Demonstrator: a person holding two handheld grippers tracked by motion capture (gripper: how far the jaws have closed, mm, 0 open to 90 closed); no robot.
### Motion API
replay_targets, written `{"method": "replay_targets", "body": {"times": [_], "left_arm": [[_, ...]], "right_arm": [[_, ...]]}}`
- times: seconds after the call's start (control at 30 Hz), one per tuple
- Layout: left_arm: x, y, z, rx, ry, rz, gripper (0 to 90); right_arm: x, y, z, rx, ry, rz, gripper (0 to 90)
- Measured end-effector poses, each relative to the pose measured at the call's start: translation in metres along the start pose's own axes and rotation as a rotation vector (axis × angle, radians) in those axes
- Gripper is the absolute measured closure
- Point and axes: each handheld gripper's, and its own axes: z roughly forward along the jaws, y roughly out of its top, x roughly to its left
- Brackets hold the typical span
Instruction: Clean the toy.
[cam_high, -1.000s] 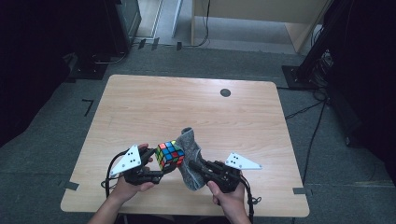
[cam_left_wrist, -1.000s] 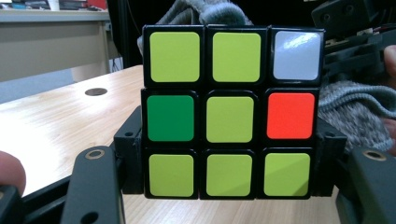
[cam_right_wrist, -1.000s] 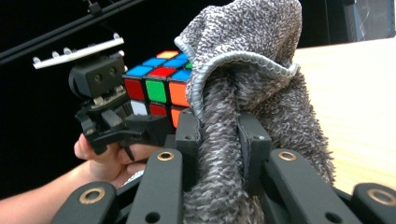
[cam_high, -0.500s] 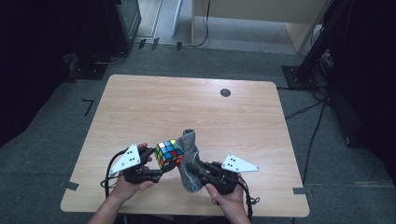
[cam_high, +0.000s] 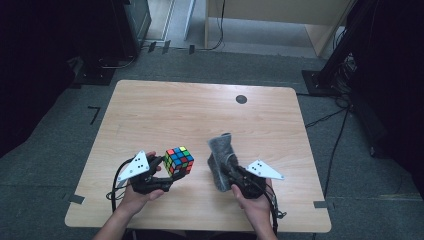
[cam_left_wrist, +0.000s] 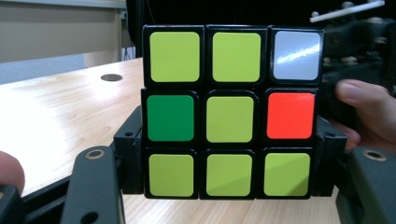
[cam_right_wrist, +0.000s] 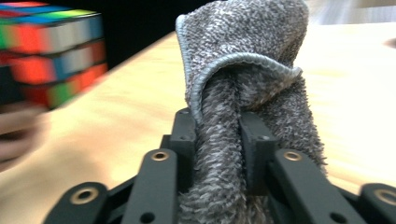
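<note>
Cloth now apart from cube, both finger-clamped; cube's yellow-green face toward left gripper view.

- left gripper: black, grey three-cornered plate on top, black cable
- right gripper: same build
- jaws: black links, brass-ringed screw holes
- forearms bare

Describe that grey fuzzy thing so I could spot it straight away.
On the wooden table, look at the near edge, to the right of the colourful puzzle cube. There a grey terry cloth stands bunched upward, pinched in the right hand-held gripper. It is the one soft, colourless thing there.
</note>
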Motion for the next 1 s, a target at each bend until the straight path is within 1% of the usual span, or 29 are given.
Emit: {"method": "replay_targets", "body": {"times": [0.03, 0.07, 0.13, 0.17, 0.27, 0.37, 0.4, 0.47, 0.53, 0.6, 0.63, 0.67, 0.73, 0.77, 0.8, 0.87, 0.97, 1.0], "left_arm": [[0.000, 0.000, 0.001, 0.001, -0.002, -0.001, 33.9], [0.000, 0.000, 0.001, 0.002, -0.004, -0.003, 33.9], [-0.001, 0.000, 0.002, 0.002, 0.005, 0.003, 33.9], [-0.001, 0.000, 0.002, 0.002, 0.011, 0.006, 33.9], [-0.002, -0.002, 0.003, 0.012, 0.038, 0.026, 33.9], [-0.005, -0.005, 0.006, 0.032, 0.060, 0.052, 33.9], [-0.006, -0.007, 0.008, 0.039, 0.064, 0.060, 33.8], [-0.010, -0.009, 0.013, 0.050, 0.068, 0.079, 33.9], [-0.016, -0.011, 0.017, 0.065, 0.076, 0.107, 33.9], [-0.021, -0.012, 0.021, 0.080, 0.083, 0.139, 33.9], [-0.024, -0.013, 0.024, 0.091, 0.091, 0.156, 33.8], [-0.026, -0.014, 0.025, 0.100, 0.096, 0.169, 33.8], [-0.031, -0.016, 0.029, 0.105, 0.095, 0.190, 33.8], [-0.034, -0.017, 0.030, 0.108, 0.099, 0.200, 33.8], [-0.036, -0.017, 0.031, 0.110, 0.097, 0.211, 33.8], [-0.040, -0.017, 0.033, 0.109, 0.088, 0.234, 33.8], [-0.046, -0.018, 0.036, 0.109, 0.093, 0.266, 33.8], [-0.048, -0.018, 0.037, 0.112, 0.097, 0.277, 33.8]], "right_arm": [[-0.004, -0.001, 0.001, 0.005, -0.035, -0.005, 61.9], [-0.009, -0.002, 0.002, -0.001, -0.050, -0.011, 55.6], [-0.014, -0.004, 0.004, 0.024, -0.040, 0.013, 48.3], [-0.015, -0.004, 0.004, 0.032, -0.035, 0.027, 45.1], [-0.011, 0.001, 0.001, -0.001, -0.020, 0.051, 39.6], [0.000, 0.011, -0.005, -0.046, -0.018, 0.056, 35.0], [0.004, 0.014, -0.008, -0.064, 0.000, 0.066, 34.2], [0.015, 0.019, -0.009, -0.081, 0.071, 0.090, 32.7], [0.030, 0.023, -0.007, -0.062, 0.146, 0.099, 30.5], [0.043, 0.024, -0.004, -0.041, 0.208, 0.097, 31.5], [0.049, 0.024, -0.002, -0.028, 0.236, 0.102, 30.8], [0.053, 0.024, -0.001, -0.015, 0.250, 0.113, 30.3], [0.059, 0.023, 0.003, 0.002, 0.259, 0.135, 28.5], [0.061, 0.022, 0.004, 0.009, 0.254, 0.140, 25.8], [0.062, 0.021, 0.006, 0.019, 0.251, 0.148, 26.2], [0.064, 0.019, 0.009, 0.051, 0.245, 0.147, 25.4], [0.066, 0.017, 0.013, 0.086, 0.239, 0.175, 27.3], [0.067, 0.016, 0.015, 0.101, 0.226, 0.182, 29.5]]}}
